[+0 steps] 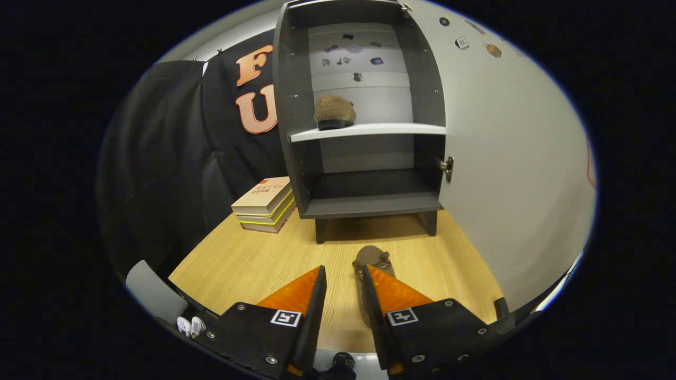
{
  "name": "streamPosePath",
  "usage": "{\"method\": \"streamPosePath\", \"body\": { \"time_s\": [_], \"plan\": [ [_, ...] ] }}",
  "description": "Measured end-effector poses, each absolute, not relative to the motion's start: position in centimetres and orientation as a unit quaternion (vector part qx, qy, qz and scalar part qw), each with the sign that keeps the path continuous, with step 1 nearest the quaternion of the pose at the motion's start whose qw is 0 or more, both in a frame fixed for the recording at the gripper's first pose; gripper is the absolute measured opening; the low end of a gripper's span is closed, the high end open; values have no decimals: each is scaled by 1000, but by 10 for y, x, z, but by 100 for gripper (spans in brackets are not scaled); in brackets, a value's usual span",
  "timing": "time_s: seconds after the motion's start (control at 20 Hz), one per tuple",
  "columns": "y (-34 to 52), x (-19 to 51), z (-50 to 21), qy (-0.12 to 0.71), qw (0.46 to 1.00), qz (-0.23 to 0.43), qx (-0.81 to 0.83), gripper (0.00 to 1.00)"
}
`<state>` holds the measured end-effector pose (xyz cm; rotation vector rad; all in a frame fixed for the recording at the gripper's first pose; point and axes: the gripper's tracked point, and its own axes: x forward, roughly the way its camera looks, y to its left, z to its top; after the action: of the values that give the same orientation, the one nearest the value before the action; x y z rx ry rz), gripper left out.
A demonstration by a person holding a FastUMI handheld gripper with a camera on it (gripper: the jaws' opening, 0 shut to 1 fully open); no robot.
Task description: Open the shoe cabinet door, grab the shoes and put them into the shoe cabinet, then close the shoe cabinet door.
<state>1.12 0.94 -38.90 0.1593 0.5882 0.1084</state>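
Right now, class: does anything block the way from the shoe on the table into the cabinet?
Nothing visible does. The shoe lies by the open gripper, at its right finger; the cabinet stands beyond with its door swung open.

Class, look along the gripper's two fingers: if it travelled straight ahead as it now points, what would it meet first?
Probably the brown shoe on the table, just ahead of the open gripper, by one finger's tip. Beyond stands the shoe cabinet. Depth is unclear.
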Motion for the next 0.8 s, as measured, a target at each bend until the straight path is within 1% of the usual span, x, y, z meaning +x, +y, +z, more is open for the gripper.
{"method": "streamPosePath", "body": {
  "time_s": [0.15, 0.4, 0.65, 0.8],
  "plan": [
    [4, 34, -421, 288, 953, 47, 81, 44],
    [6, 43, -490, 343, 934, 53, 81, 44],
    [10, 55, -533, 380, 919, 53, 90, 36],
    [11, 65, -546, 385, 916, 47, 100, 34]
  ]
}}
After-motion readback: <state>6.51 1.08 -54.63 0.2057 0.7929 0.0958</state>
